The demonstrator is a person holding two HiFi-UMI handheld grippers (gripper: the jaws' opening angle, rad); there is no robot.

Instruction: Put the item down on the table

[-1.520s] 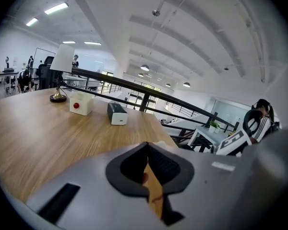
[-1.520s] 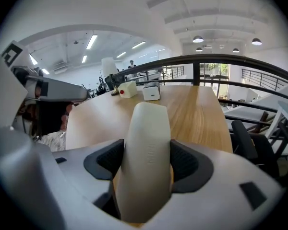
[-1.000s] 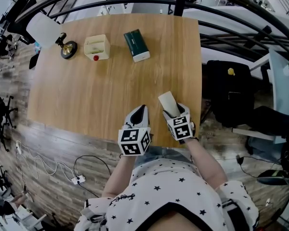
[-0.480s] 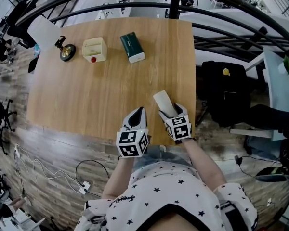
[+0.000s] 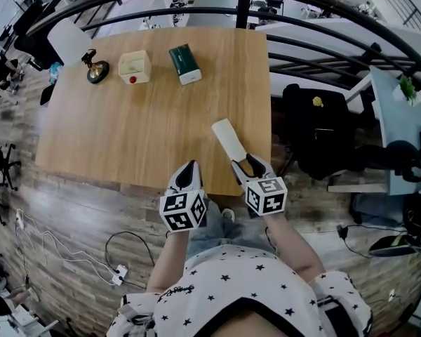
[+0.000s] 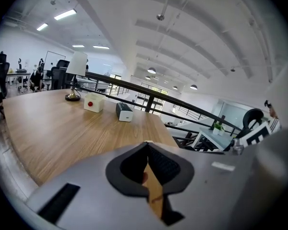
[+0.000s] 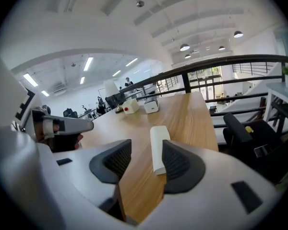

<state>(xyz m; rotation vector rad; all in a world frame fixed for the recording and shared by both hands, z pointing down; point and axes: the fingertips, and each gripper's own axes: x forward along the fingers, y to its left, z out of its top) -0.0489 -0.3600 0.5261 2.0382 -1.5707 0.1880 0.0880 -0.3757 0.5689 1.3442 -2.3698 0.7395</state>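
The item, a long white block (image 5: 228,140), lies flat on the wooden table (image 5: 126,132) near its front right corner. In the right gripper view the block (image 7: 158,148) has its near end between the jaws, beside the right pad (image 7: 180,164) and apart from the left one. My right gripper (image 5: 249,166) (image 7: 146,152) is open over the table's front edge, its jaws closing. My left gripper (image 5: 188,171) (image 6: 146,146) hovers at the front edge to the left, shut and empty.
At the far side of the table stand a small lamp (image 5: 95,69), a cream box with a red button (image 5: 135,67) and a dark green box (image 5: 184,63). A black railing (image 5: 323,48) and a black chair (image 5: 316,128) lie beyond the table's right edge.
The white block was held in my right gripper and now rests on the table. Both grippers have drawn back toward the front edge.
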